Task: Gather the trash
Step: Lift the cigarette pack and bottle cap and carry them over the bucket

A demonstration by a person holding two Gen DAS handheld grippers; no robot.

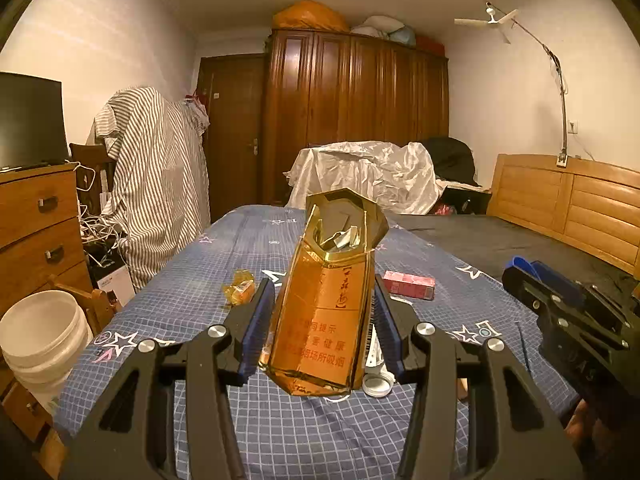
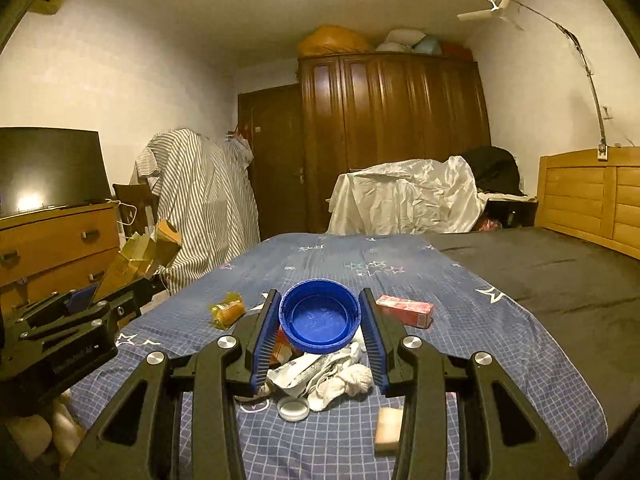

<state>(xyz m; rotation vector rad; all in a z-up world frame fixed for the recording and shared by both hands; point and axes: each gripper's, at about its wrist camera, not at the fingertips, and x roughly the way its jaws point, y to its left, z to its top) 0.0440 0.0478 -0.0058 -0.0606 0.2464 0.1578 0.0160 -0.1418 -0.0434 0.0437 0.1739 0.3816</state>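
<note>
A torn gold cardboard cigarette carton [image 1: 324, 300] is pinched by the left hand-held gripper [image 1: 325, 304], a round blue plastic lid [image 2: 319, 317] by the right hand-held gripper [image 2: 320, 322] (both lifted above the bed [image 2: 460, 344]). Uncollected: a pink box [image 2: 405, 310], a crumpled white wrapper [image 2: 332, 376], a yellow wrapper [image 2: 228, 309], and a white cap [image 2: 294, 408].

Gold carton [image 1: 324, 304], red print. Blue lid [image 2: 320, 316]. Bed sheet [image 1: 200, 300]: blue, white grid, star print. On the sheet: pink-red box [image 1: 409, 285], yellow wrapper [image 1: 240, 287], white cap [image 2: 294, 408]. Beside bed: white bucket [image 1: 40, 332], grey-white striped cloth [image 1: 156, 184].
</note>
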